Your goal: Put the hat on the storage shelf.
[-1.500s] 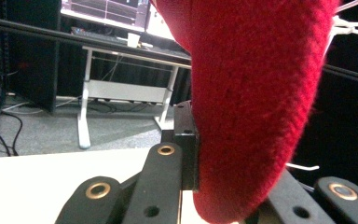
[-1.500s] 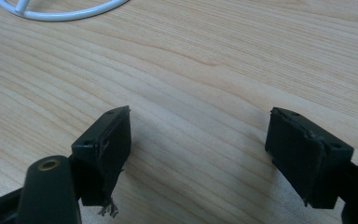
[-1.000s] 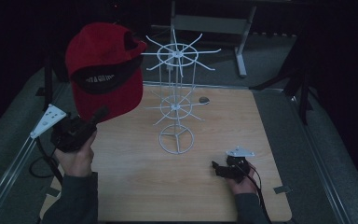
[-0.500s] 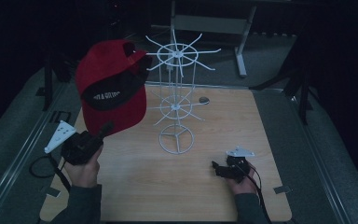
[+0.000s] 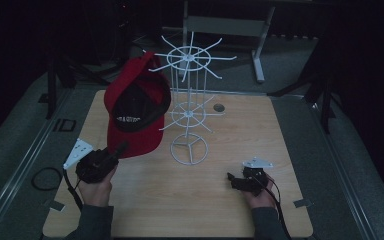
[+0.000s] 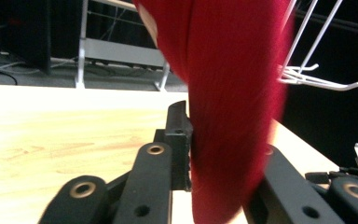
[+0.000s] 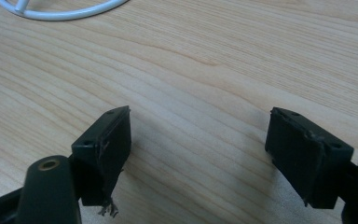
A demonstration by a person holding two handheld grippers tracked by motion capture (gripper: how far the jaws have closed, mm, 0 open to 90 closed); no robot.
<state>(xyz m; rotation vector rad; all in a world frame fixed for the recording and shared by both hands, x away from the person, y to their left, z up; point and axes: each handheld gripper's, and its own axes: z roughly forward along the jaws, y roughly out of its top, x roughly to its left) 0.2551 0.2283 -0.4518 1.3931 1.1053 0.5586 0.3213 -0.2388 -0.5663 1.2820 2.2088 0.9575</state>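
A red cap (image 5: pixel 136 107) with a black underside and white lettering hangs by its brim from my left gripper (image 5: pixel 121 148), which is shut on the brim. The cap leans against the left side of the white wire rack (image 5: pixel 190 100) standing mid-table. In the left gripper view the red brim (image 6: pixel 233 112) is pinched between the black jaws, with white rack hooks (image 6: pixel 317 79) at the right. My right gripper (image 5: pixel 231 178) rests low on the table at the front right; in the right gripper view it (image 7: pixel 198 140) stands open over bare wood.
The wooden table (image 5: pixel 145 200) lies between grey side rails. A small dark disc (image 5: pixel 218 107) lies behind the rack. A black cable loop (image 5: pixel 44 178) lies at the left. A metal frame (image 5: pixel 230 25) stands beyond the table. The rack's base ring (image 7: pixel 60 11) is near the right gripper.
My left gripper has carried the cap to the right and forward, from the table's left side up against the wire rack. The right gripper has stayed put.
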